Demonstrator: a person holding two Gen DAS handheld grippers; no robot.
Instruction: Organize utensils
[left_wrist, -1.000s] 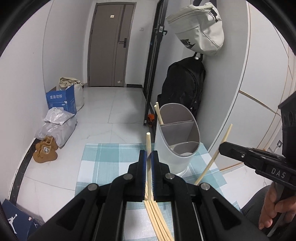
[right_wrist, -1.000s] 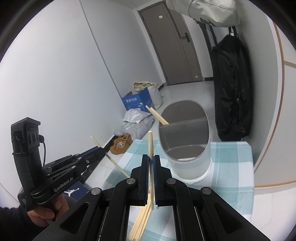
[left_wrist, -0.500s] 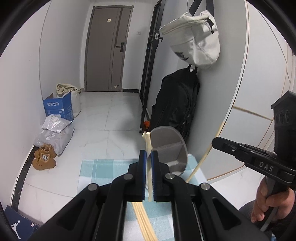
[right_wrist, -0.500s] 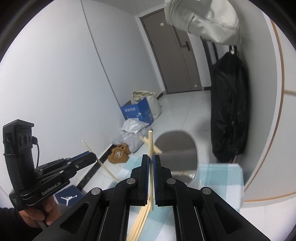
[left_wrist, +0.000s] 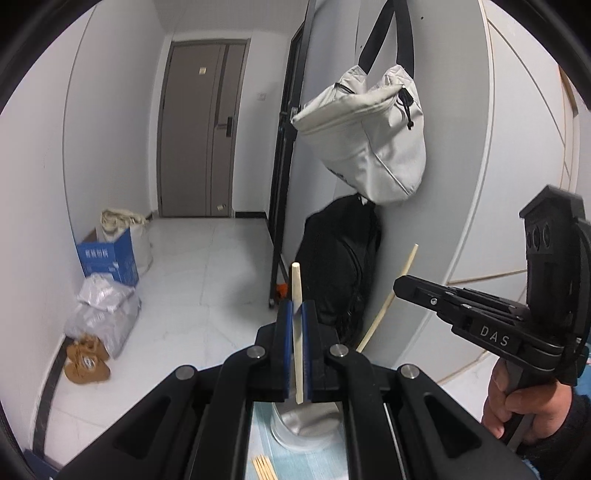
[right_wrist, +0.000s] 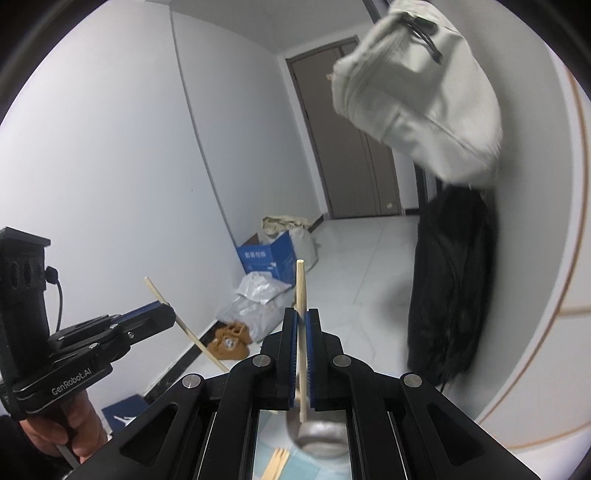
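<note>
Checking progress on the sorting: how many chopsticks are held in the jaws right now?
2. One chopstick stands clamped in the left gripper; another chopstick in the right gripper. More lie on the cloth below, partly hidden.

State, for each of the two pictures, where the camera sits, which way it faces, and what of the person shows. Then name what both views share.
Left wrist: sits on the left tool, facing down the hallway over a clamped chopstick; the right tool and right hand show.
Right wrist: sits on the right tool, facing the same way over its own chopstick; the left tool and left hand show.
Shared: the grey utensil holder, loose chopsticks, door, hanging bag.
</note>
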